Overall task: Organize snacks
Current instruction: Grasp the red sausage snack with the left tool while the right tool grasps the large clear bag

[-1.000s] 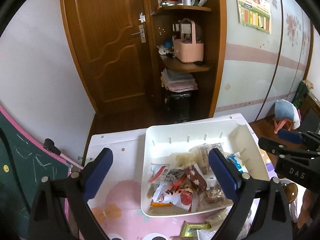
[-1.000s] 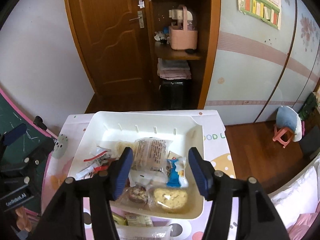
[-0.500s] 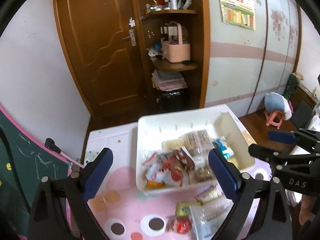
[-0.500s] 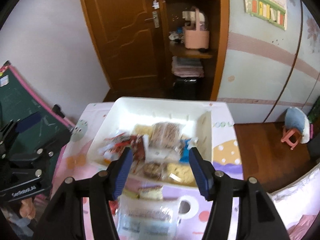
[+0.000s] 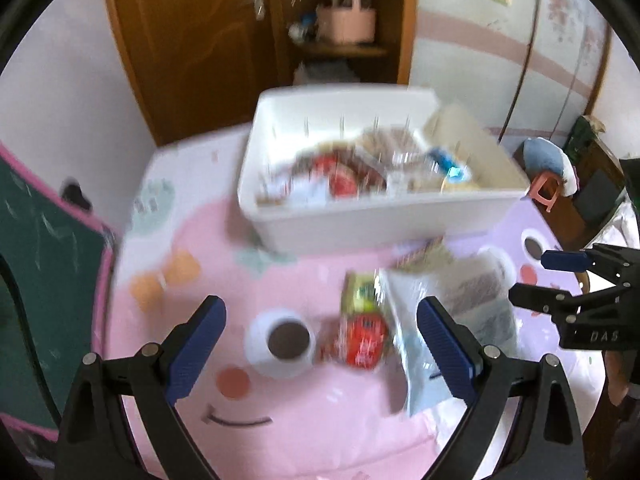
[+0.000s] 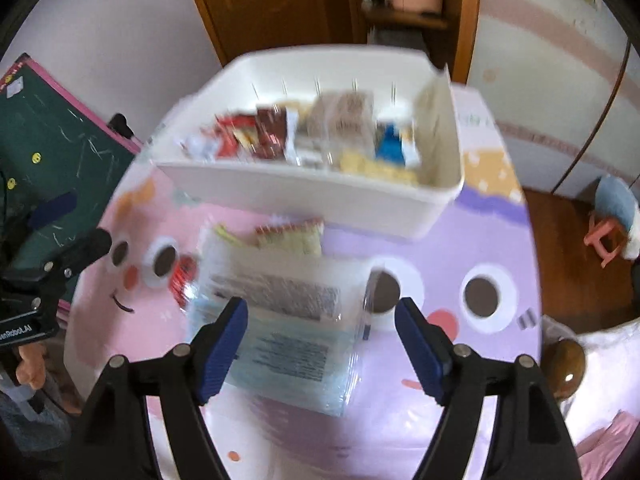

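A white bin [image 5: 360,224] [image 6: 304,196] with several wrapped snacks in it stands at the far side of a pink and lilac cartoon mat. In front of it lie a large clear bag [image 6: 280,308] [image 5: 448,320], a small yellow packet [image 6: 292,234], a green packet [image 5: 360,292] and a red packet [image 5: 364,340]. My left gripper [image 5: 322,320] hangs open above the red packet, nothing between its fingers. My right gripper [image 6: 320,322] is over the clear bag with its jaws opening; nothing is gripped. Both views are motion-blurred.
The mat [image 5: 180,400] covers a small table. A green chalkboard [image 6: 48,160] leans at the left. A brown door [image 5: 192,40] and shelf unit stand behind the bin. A small stool [image 6: 612,220] is on the floor at the right.
Both grippers have dropped and pulled back from over the bin toward the loose packets on the mat. The right gripper's jaws stand wider than before.
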Demonstrator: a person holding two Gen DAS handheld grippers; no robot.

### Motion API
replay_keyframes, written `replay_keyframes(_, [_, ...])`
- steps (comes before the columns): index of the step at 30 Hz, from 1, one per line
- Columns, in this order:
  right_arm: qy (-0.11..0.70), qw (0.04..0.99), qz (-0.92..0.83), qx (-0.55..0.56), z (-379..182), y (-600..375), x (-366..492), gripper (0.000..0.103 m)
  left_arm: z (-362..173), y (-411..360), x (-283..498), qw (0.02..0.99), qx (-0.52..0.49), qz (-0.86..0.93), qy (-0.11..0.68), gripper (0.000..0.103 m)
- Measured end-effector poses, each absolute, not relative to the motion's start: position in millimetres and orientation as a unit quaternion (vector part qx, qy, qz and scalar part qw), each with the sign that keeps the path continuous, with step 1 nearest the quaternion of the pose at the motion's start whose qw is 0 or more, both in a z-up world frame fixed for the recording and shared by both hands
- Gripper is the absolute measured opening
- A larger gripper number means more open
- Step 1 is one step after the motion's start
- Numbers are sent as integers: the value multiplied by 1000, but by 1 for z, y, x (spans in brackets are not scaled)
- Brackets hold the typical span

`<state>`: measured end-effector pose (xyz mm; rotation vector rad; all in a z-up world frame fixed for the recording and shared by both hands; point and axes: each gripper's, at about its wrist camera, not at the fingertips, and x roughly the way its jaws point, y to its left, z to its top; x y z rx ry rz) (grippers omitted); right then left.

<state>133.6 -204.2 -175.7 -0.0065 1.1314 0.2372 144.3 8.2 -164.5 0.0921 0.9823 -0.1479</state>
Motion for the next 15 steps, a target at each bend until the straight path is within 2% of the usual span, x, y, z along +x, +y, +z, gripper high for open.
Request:
replay_keyframes(9, [562, 812, 151, 42, -233, -220, 155, 76, -227, 18, 149, 849, 8, -44, 526, 96])
replay_keyframes(15, [546, 804, 214, 96, -247, -224, 166, 79, -243, 23, 154, 838, -20, -42, 543, 96])
